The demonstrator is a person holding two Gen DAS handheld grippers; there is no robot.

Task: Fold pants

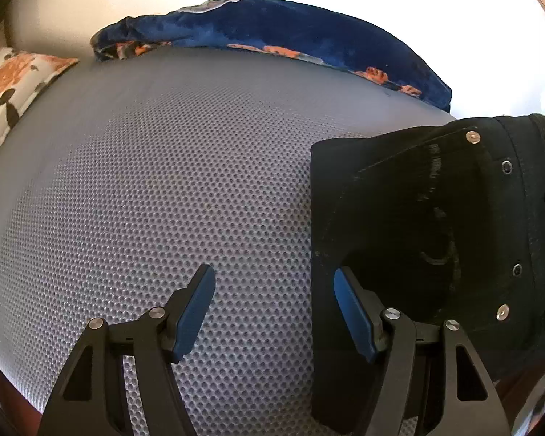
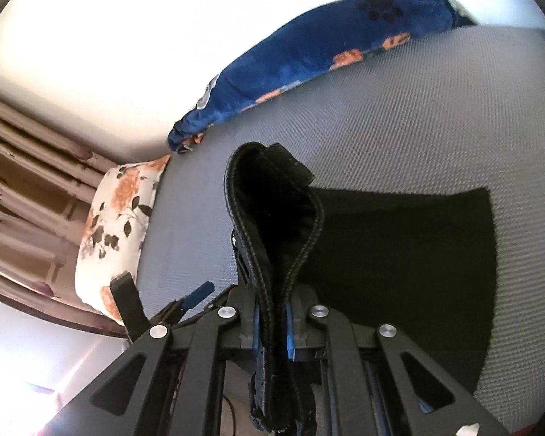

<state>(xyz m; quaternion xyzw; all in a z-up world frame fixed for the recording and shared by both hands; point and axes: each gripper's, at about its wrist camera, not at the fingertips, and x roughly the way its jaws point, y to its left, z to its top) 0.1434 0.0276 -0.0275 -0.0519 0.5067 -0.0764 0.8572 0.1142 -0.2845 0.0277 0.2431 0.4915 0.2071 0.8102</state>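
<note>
- We see the right gripper clenched on a stitched hem of the black pants, lifted off the grey mattress.
- Left gripper open, nothing btwn pads, hovering at pants' left edge.
- Blue blanket far side; floral pillow far left.

Black denim pants with metal rivets lie partly folded on the grey mesh bed, one stitched edge lifted upright.
</note>
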